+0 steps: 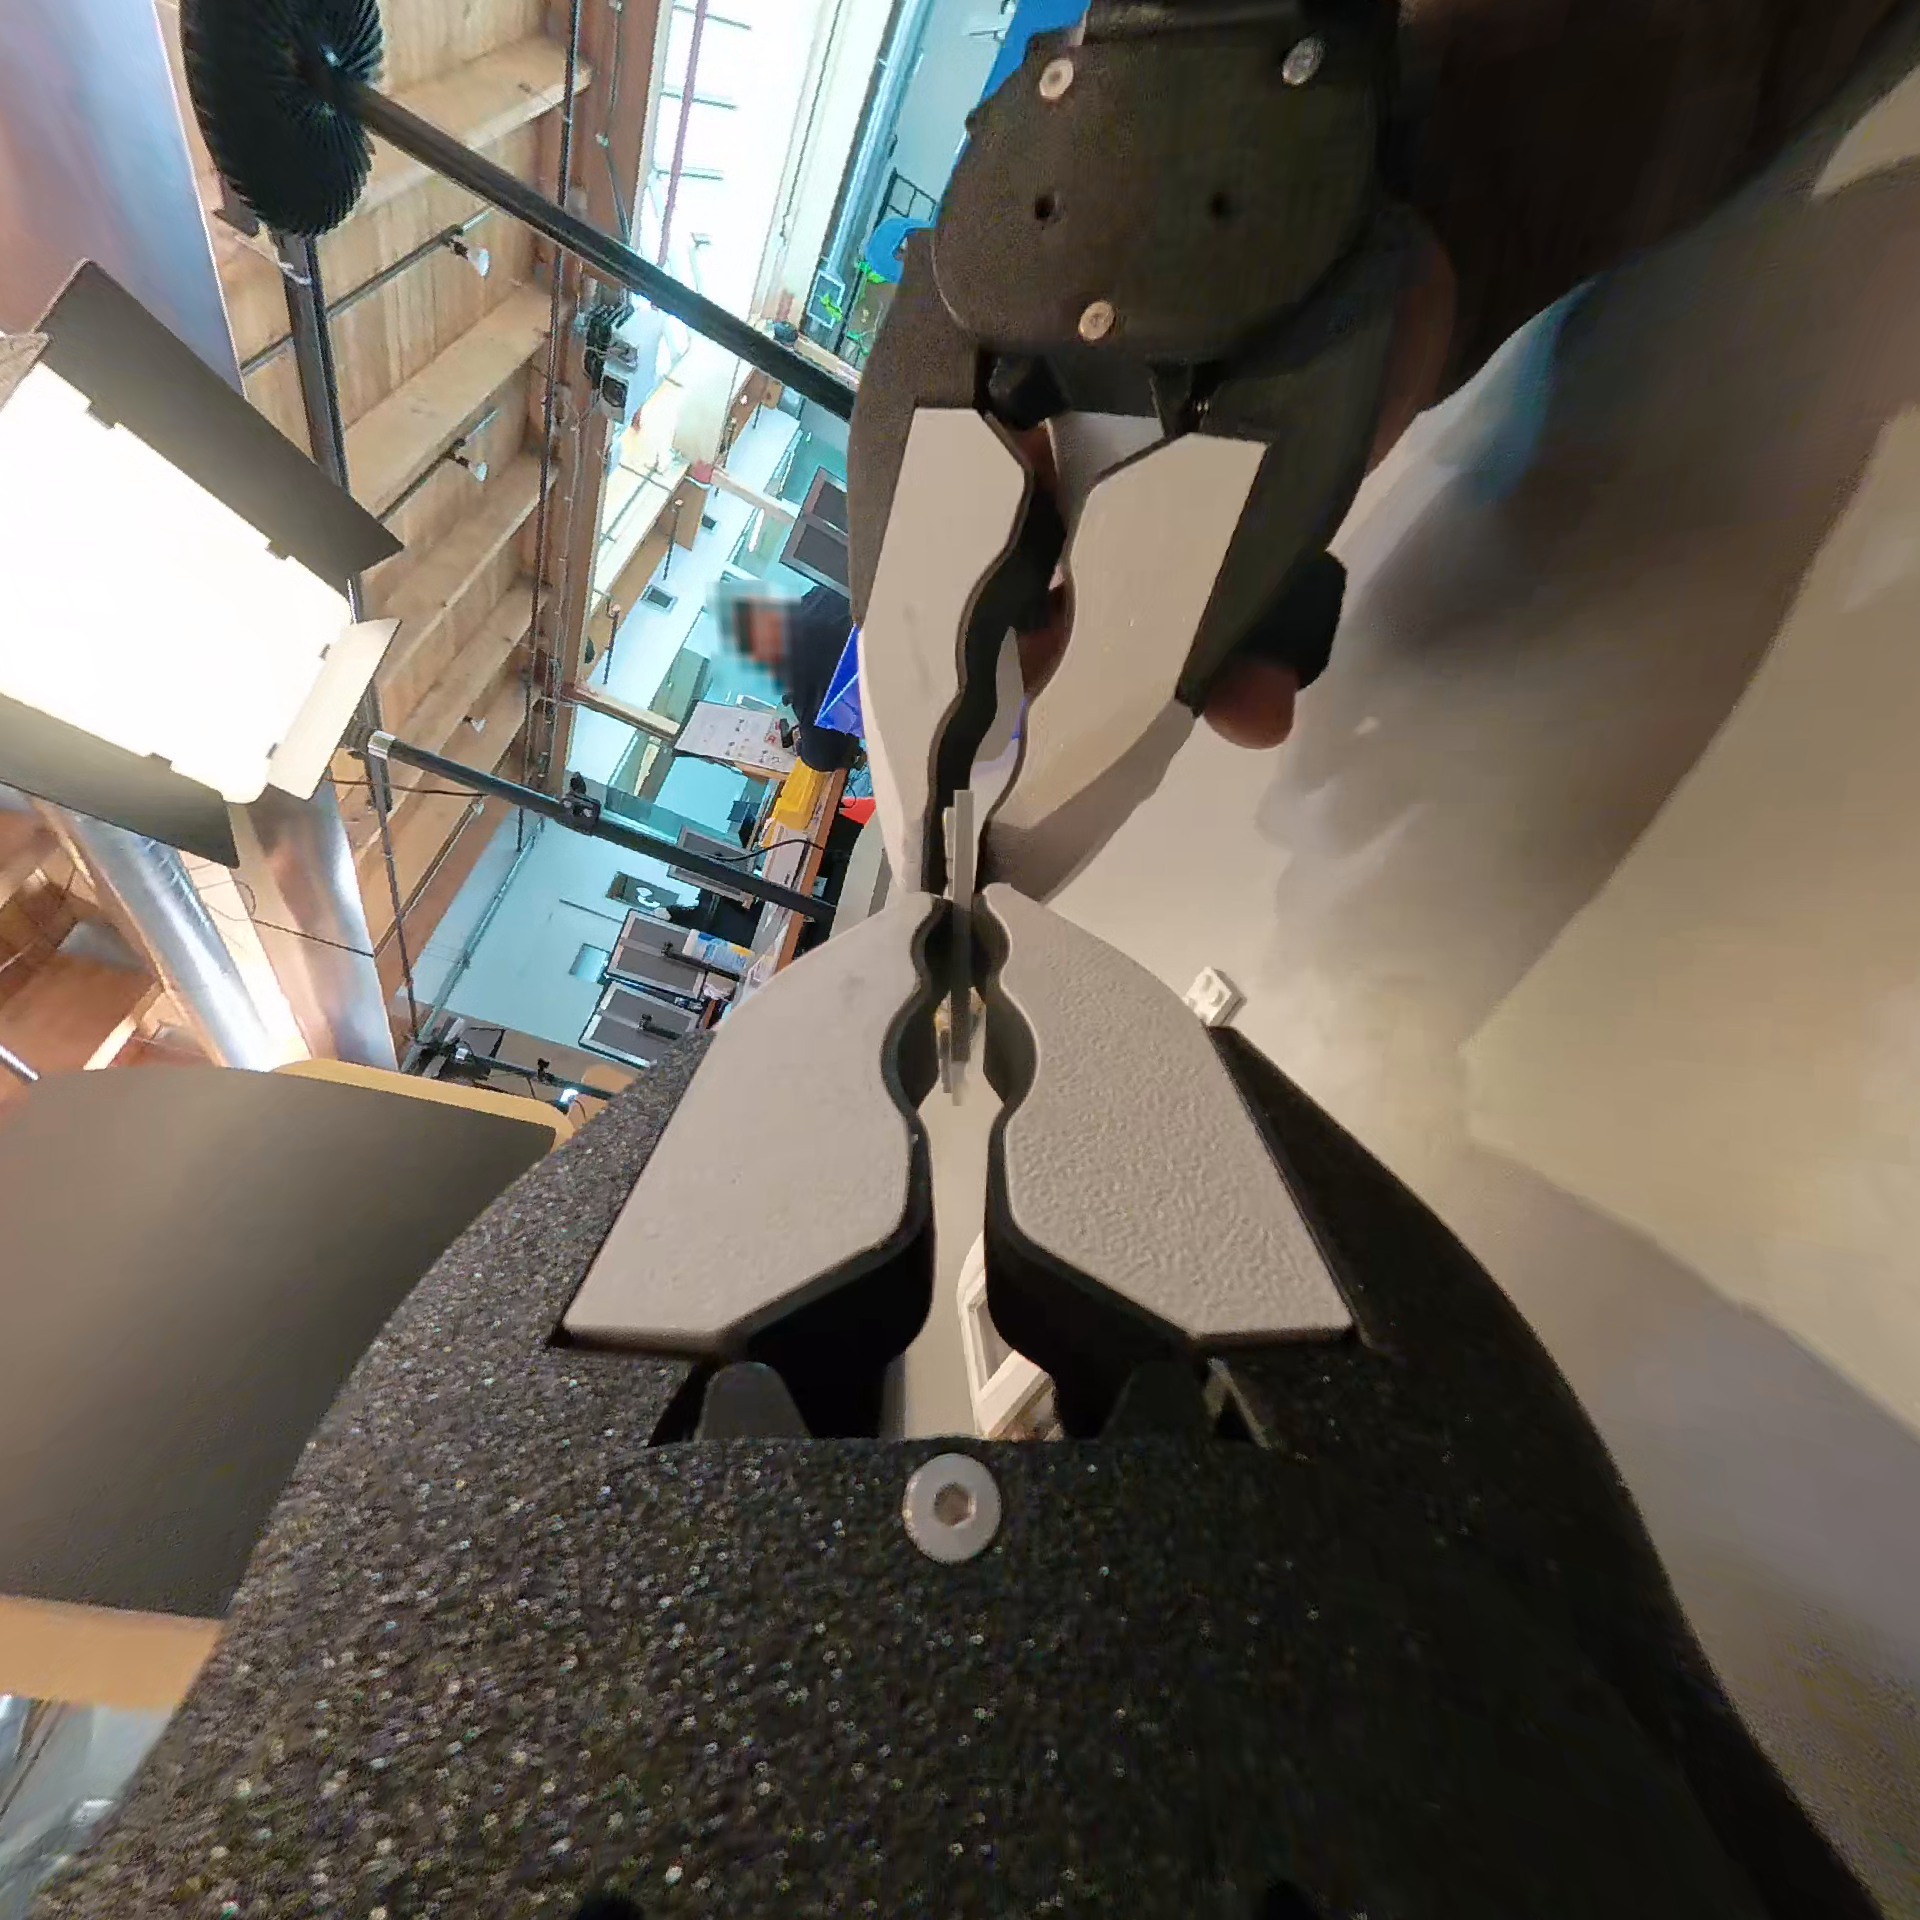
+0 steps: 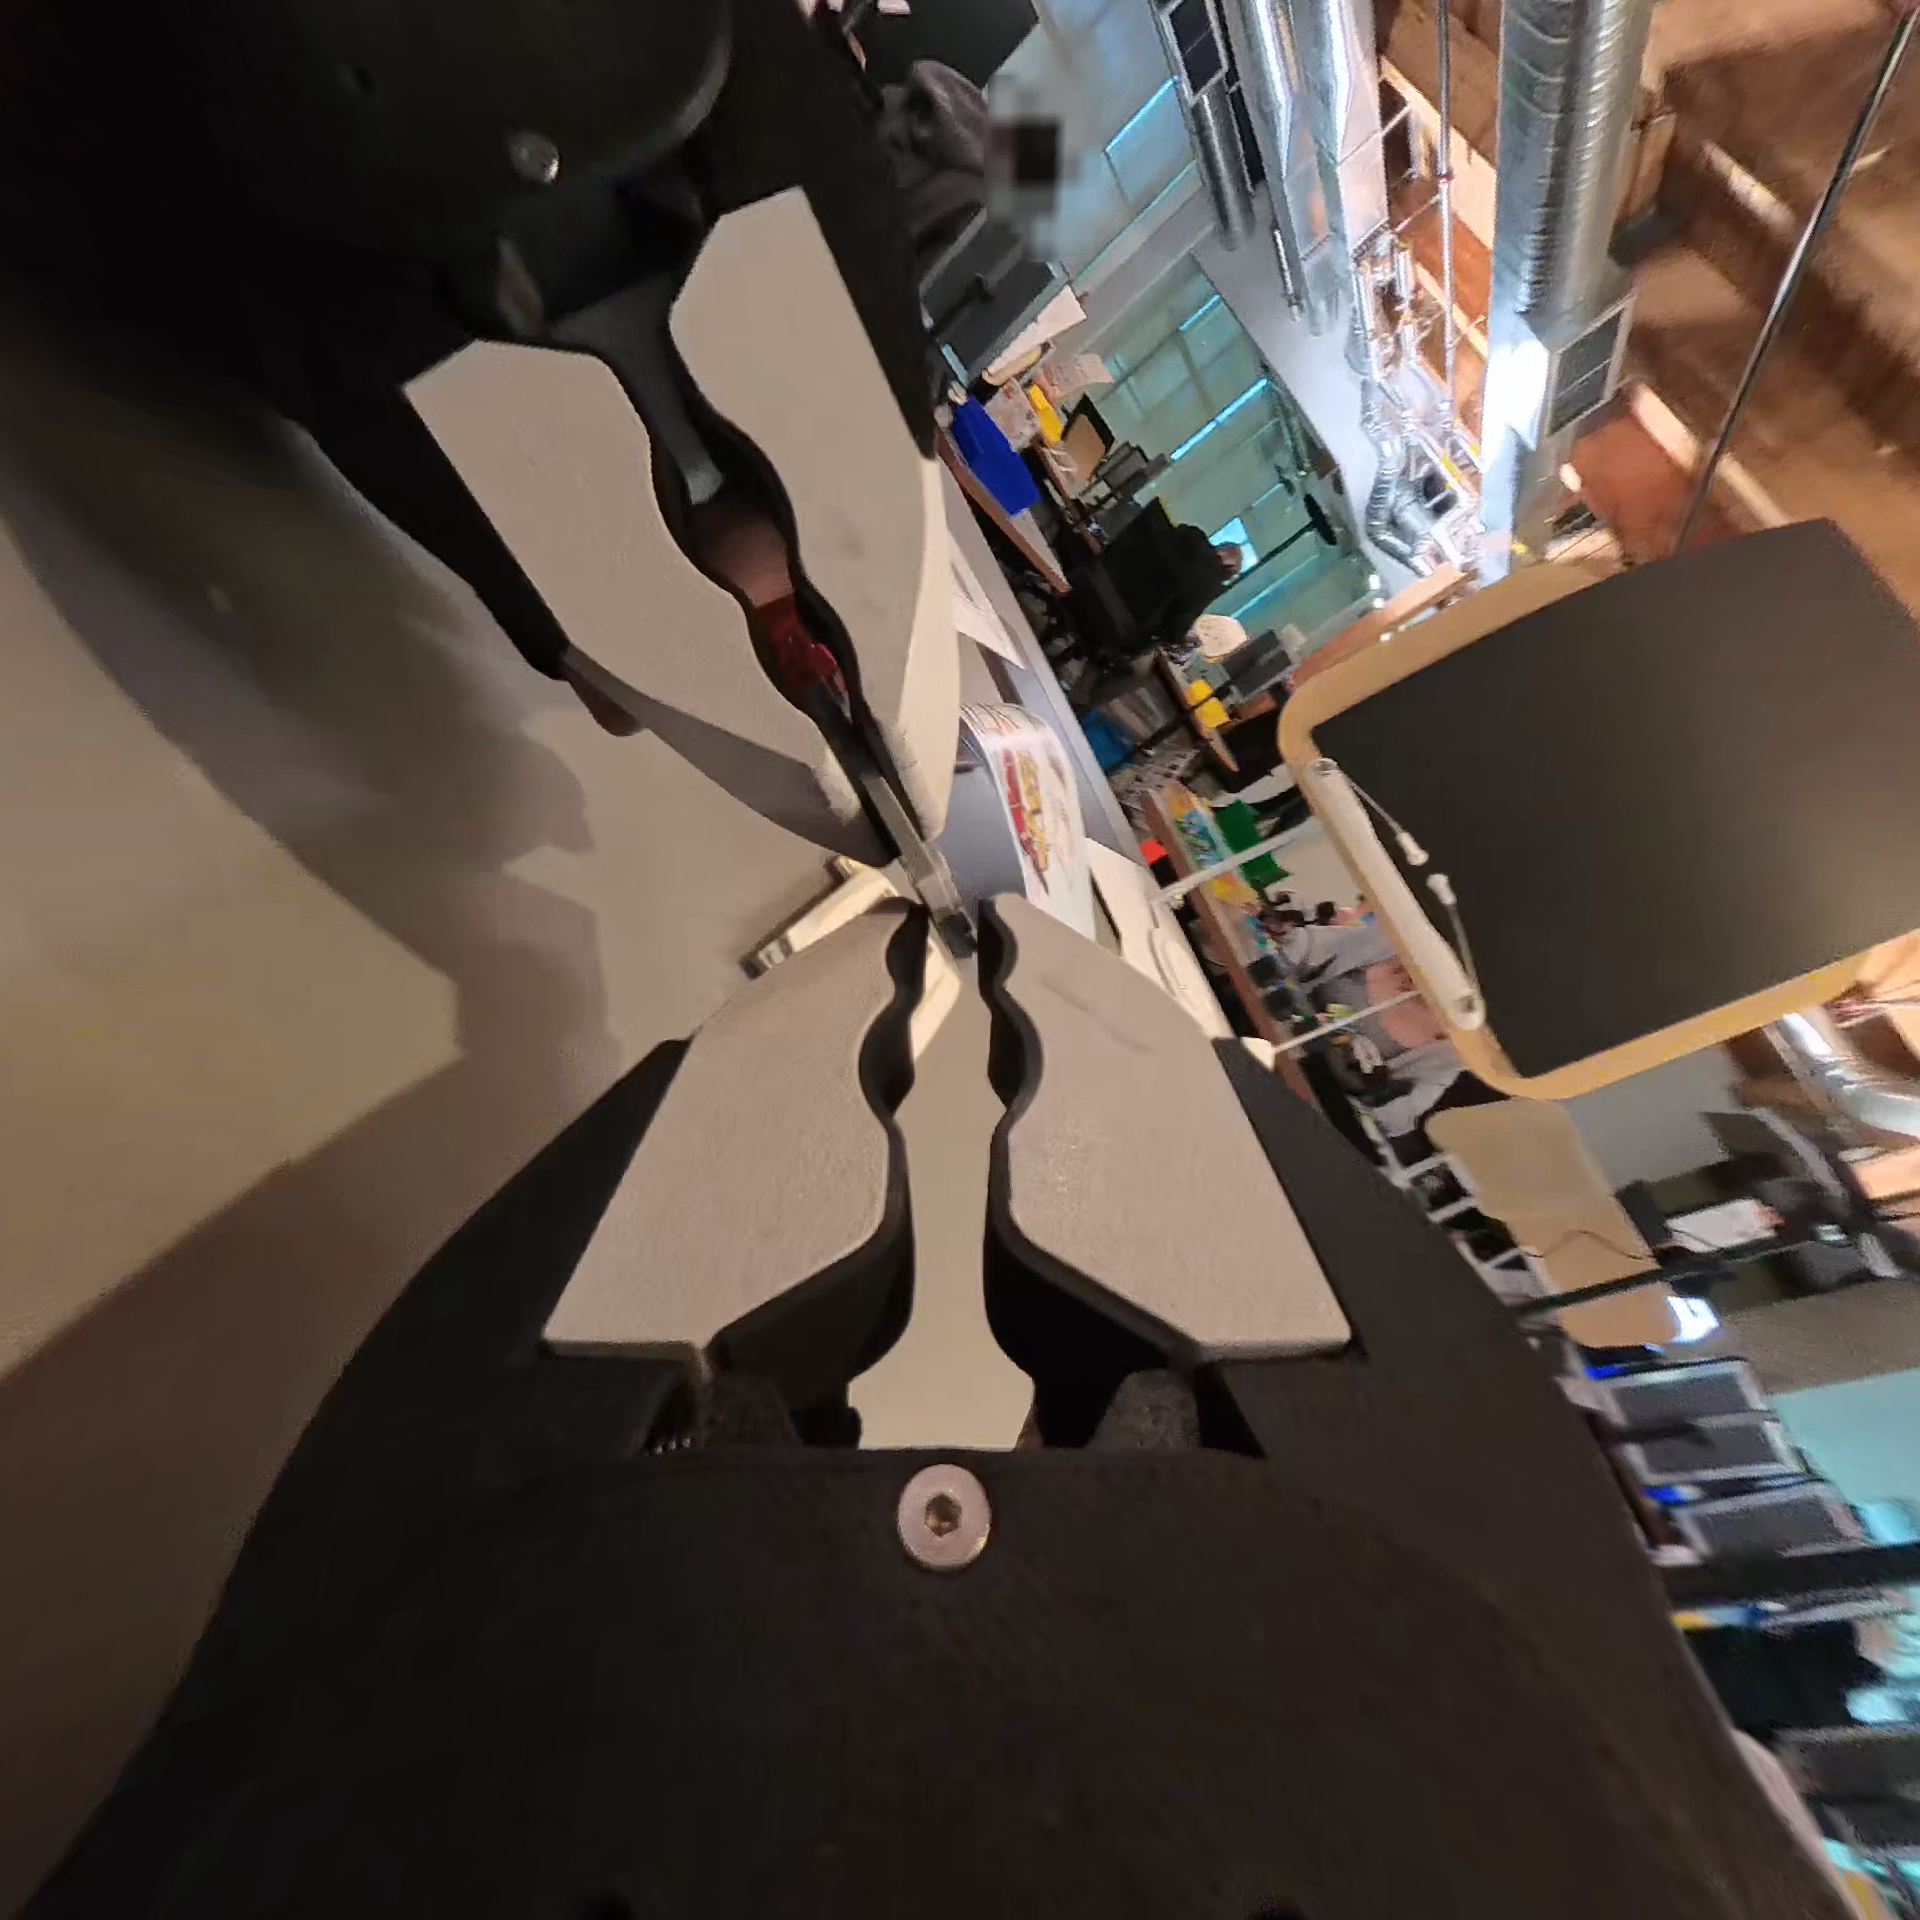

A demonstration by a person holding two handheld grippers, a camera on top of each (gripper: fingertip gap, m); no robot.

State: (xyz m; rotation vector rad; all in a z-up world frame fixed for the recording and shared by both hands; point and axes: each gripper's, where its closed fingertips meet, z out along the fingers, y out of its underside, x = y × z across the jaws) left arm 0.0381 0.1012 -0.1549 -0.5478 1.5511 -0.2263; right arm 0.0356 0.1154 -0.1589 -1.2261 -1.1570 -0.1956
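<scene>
Left wrist view shows the left gripper [image 1: 961,914] with its jaws closed flat on a thin grey plate [image 1: 964,862], held edge-on above the pale desk [image 1: 1558,831]. The plate's far end reaches in between the jaws of the right gripper [image 1: 961,847], which faces it tip to tip. So the plate is gripped from one side, while the second grip looks unfinished. Right wrist view supports that reading: the right gripper [image 2: 951,925] has its jaws only narrowly parted, and the plate's [image 2: 914,842] end stands between them with a sliver of dark gap showing, so I judge them not pressed on it. Only the left view shows a small white studded brick [image 1: 1210,1000] lying on the desk to the right, and a lit studio lamp [image 1: 135,582]. Only the right view shows a printed sheet [image 2: 1039,810] on the desk beyond the fingertips.
</scene>
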